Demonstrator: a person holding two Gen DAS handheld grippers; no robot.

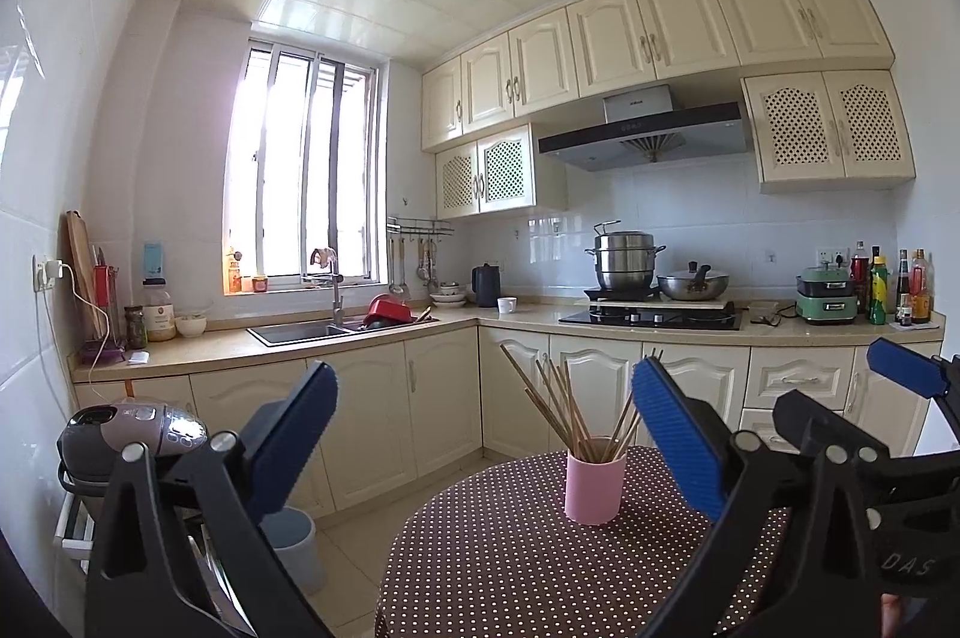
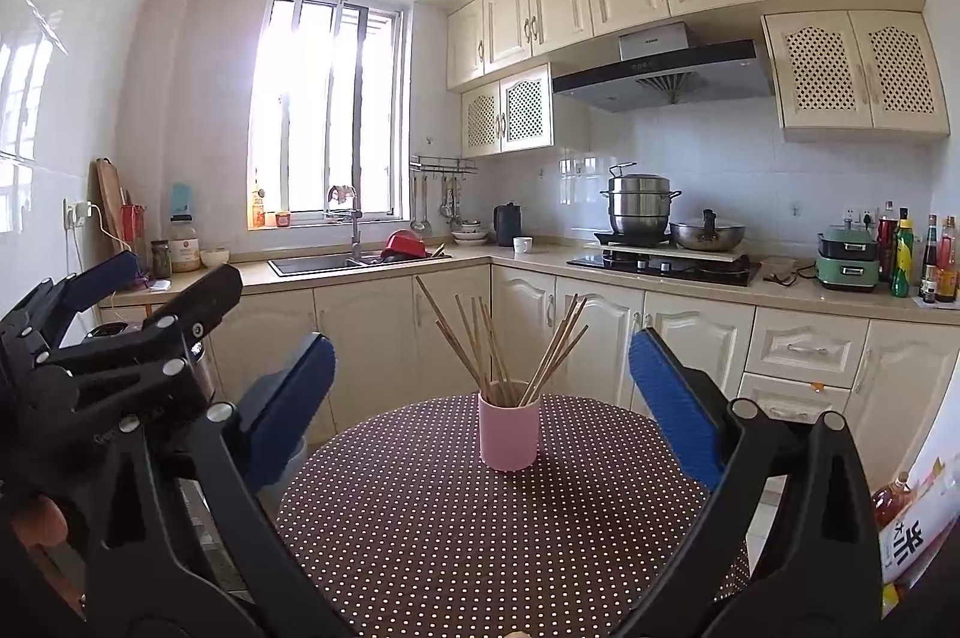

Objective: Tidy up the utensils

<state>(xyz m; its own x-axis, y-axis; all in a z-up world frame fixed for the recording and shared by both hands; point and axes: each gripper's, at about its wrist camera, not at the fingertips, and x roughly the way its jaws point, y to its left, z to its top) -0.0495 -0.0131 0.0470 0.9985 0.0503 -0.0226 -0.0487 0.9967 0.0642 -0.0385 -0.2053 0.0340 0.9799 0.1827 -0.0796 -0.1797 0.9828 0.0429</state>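
Note:
A pink cup (image 1: 595,485) stands upright on a round table with a brown polka-dot cloth (image 1: 510,566). Several wooden chopsticks (image 1: 564,407) stand in it, fanned out. In the right wrist view the cup (image 2: 509,431) and chopsticks (image 2: 498,344) sit near the table's (image 2: 480,530) far edge. My left gripper (image 1: 486,434) is open and empty, held above the table short of the cup. My right gripper (image 2: 483,386) is open and empty, the cup lying ahead between its fingers. The right gripper also shows at the right edge of the left wrist view (image 1: 840,398).
Kitchen counters with a sink (image 1: 300,332), stove with pots (image 1: 648,317) and bottles (image 1: 894,290) run along the far walls. A rice cooker (image 1: 132,434) on a rack and a bin (image 1: 297,548) stand left of the table. A printed box (image 2: 918,512) sits at the right.

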